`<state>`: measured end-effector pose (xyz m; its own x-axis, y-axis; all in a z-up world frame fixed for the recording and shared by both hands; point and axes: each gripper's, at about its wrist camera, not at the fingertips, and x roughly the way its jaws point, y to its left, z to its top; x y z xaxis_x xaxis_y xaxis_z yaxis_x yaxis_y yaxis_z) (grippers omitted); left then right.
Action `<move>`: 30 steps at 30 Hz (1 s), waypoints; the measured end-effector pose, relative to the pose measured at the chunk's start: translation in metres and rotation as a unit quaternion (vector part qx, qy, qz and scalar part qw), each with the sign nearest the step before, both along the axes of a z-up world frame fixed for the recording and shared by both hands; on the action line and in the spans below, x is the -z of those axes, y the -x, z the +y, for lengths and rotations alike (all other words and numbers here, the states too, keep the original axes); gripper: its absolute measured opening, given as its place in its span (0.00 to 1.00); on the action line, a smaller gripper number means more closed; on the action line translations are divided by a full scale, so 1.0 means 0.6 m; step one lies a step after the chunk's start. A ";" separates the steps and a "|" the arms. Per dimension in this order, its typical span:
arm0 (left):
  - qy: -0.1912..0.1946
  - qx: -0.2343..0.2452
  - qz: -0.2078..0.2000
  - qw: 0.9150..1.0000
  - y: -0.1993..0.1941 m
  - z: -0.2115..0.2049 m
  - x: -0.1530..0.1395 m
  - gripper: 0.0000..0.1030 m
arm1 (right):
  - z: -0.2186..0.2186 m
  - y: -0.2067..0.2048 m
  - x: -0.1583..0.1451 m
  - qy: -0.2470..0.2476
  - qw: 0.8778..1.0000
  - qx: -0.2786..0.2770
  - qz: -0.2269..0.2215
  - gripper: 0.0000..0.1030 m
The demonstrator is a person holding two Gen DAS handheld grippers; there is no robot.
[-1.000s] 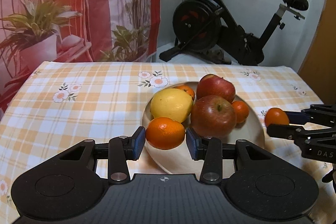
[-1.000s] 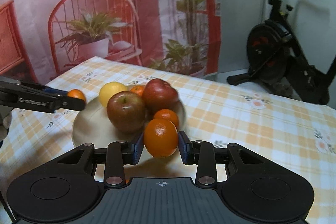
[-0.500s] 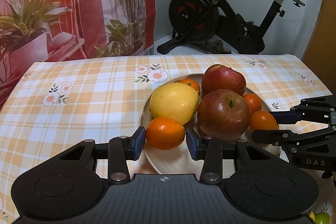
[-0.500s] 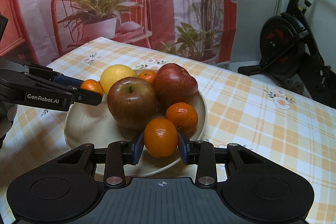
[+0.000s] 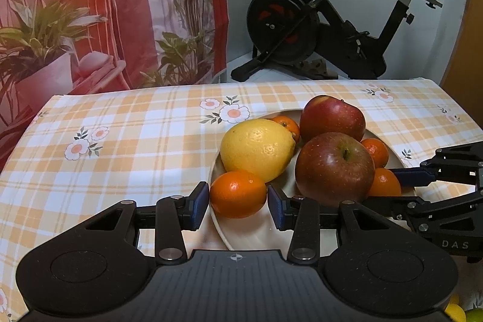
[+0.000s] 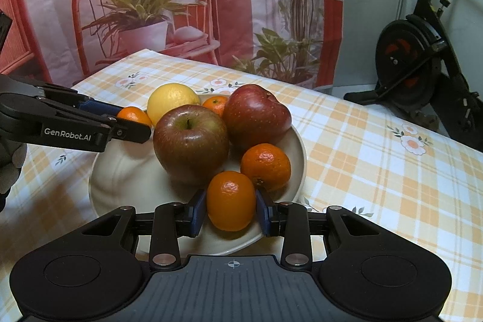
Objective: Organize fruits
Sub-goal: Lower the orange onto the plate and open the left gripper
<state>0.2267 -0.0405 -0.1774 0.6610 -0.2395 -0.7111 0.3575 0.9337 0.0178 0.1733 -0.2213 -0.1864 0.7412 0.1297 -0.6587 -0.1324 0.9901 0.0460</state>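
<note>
Both hand-held grippers pinching: left (image 5: 238, 205) on a mandarin (image 5: 238, 193), right (image 6: 231, 212) on another mandarin (image 6: 231, 201), over the plate (image 6: 120, 171). Crowded plate; a released mandarin could roll off the rim, or nudge the front apple (image 6: 190, 142).

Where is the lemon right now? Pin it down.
The lemon sits on the plate's left side in the left wrist view, beside the front apple and just behind the mandarin.

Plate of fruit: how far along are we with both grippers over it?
Done: two apples, a lemon and two mandarins sit on the plate. In hand: the left gripper and right gripper each clamp a mandarin low over the plate. Left: release both; yellow-green fruit waits at the left view's corner.
</note>
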 end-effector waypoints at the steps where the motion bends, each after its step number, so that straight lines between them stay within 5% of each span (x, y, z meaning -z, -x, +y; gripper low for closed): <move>1: 0.000 -0.001 0.000 1.000 0.000 0.000 0.000 0.44 | 0.000 0.000 0.000 0.000 1.000 0.000 0.000 0.32; 30: 0.021 -0.018 -0.024 0.999 0.069 0.018 -0.071 0.49 | -0.002 0.093 -0.059 -0.004 0.998 0.035 -0.045 0.43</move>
